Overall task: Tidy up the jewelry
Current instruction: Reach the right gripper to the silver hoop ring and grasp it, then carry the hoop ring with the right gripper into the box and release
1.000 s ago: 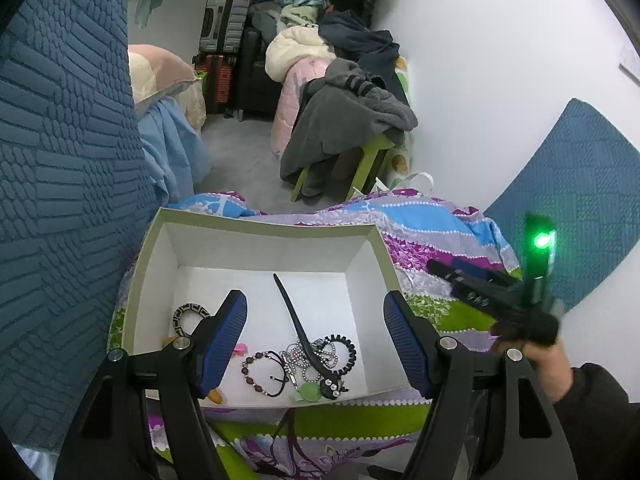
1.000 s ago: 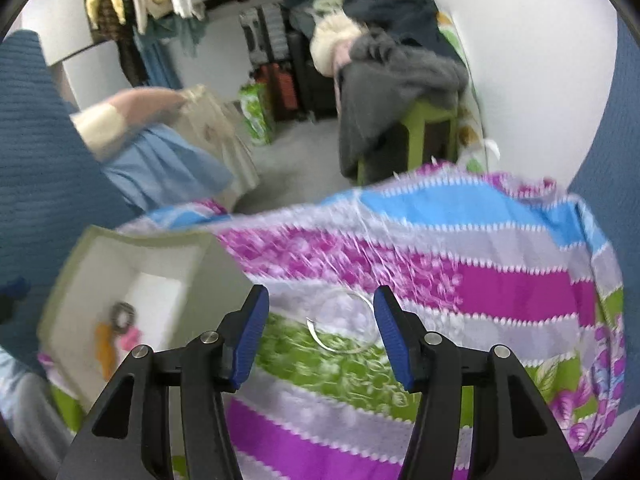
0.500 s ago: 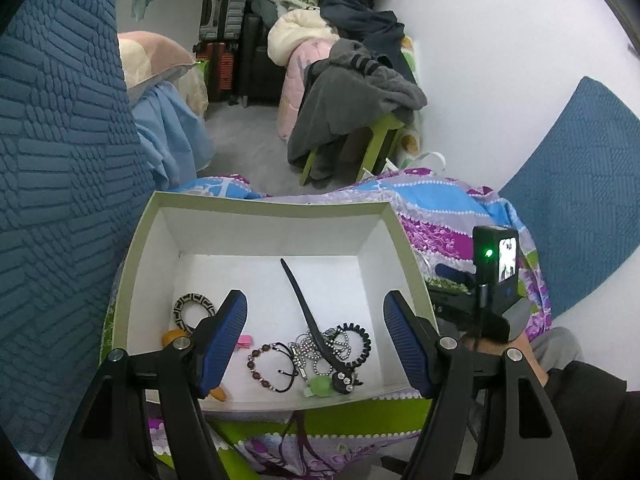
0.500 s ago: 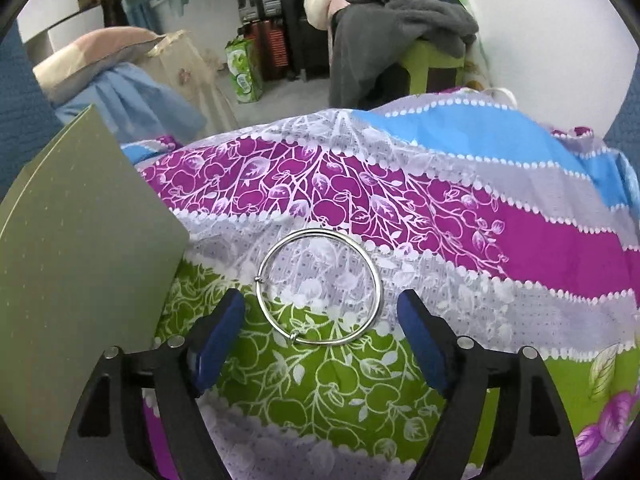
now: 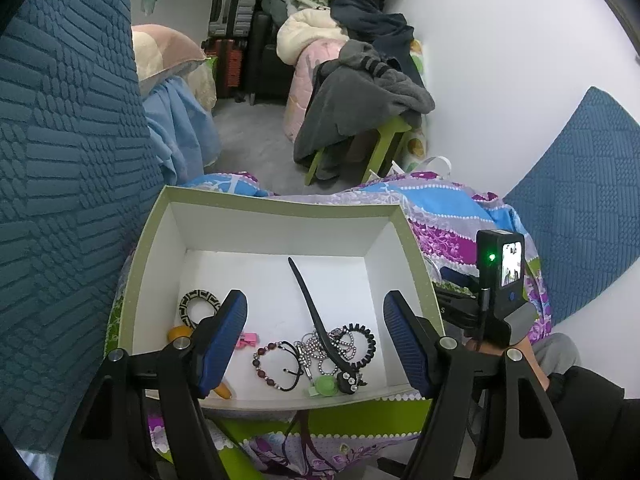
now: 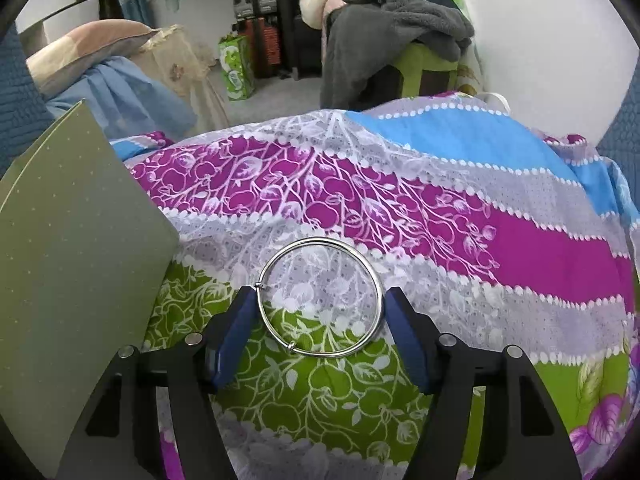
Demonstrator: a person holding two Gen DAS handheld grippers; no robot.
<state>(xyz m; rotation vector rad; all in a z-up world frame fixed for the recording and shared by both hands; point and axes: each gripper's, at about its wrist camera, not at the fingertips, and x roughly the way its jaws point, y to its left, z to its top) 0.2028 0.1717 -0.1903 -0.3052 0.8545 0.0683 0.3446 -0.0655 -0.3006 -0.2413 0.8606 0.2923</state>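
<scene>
Your right gripper (image 6: 318, 312) sat low over the striped, flower-printed bedcover (image 6: 440, 216), its 2 blue pads having just been closing in on the silver bangle (image 6: 319, 297). The bangle lay flat on the cloth between them, on the band where grey meets green; the left pad met the rim near its small clasp and the right pad sat against the opposite side, so the ring looked pinched across its width, though it still rested on the fabric. Just to the left of that gripper rose the olive outer wall of the box (image 6: 72, 248). Your left gripper (image 5: 316, 340) hung over the open box (image 5: 280, 208) with its jaws wide apart and nothing between them. Inside, on the white floor, you had a patterned black-and-cream bangle (image 5: 199, 304) at the left, a long black hair clip (image 5: 310, 308) lying diagonally, a dark beaded bracelet (image 5: 266, 364), a tangle of silver ball chain (image 5: 320, 350), a coiled black hair tie (image 5: 362, 346), a small pink clip (image 5: 247, 338) and a green round piece (image 5: 325, 386). In the left wrist view your right hand's gripper camera (image 5: 500, 264) showed a green light beside the box.
</scene>
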